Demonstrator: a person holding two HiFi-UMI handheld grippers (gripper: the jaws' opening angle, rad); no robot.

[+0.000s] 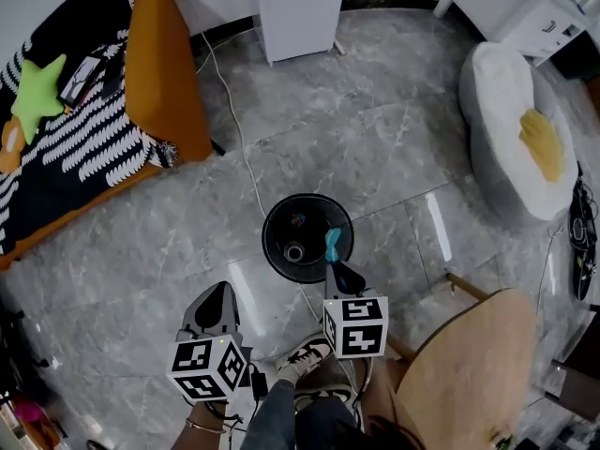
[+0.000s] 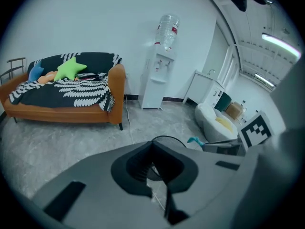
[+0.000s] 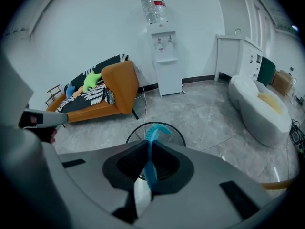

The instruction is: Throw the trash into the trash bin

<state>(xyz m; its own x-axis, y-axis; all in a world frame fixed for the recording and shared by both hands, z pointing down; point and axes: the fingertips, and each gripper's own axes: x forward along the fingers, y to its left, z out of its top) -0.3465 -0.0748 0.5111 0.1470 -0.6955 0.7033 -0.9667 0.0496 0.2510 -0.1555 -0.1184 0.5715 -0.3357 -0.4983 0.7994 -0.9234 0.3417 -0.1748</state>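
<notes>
The step in hand is the drop itself, judging by how things lie. The right tool (image 3: 148,144) has its jaws pressed together on a thin blue strip of trash (image 3: 153,133). The strip's free end sticks out past the jaw tips and points at the trash bin (image 3: 176,129).

In the head view the strip (image 1: 333,244) hangs over the bin's mouth, just inside the part of the rim (image 1: 281,206) nearest the person. The right tool (image 1: 337,270) sits at that near edge, angled down into the bin. A few small bits already lie on the bin's bottom; I cannot tell what they are.

The left tool (image 1: 221,296) is beside the bin on its near left, above the grey floor (image 1: 394,148) and apart from the rim. In its own view its jaws (image 2: 153,144) meet at the tips with nothing between them, only the floor and a cable showing through the gap behind.

The strip has not yet been let go. The next move probably calls for carrying it a little further toward the bin's middle and then parting the jaws. Being light and thin, the strip could cling to a pad or slide down outside the near rim if released this close to the edge.
</notes>
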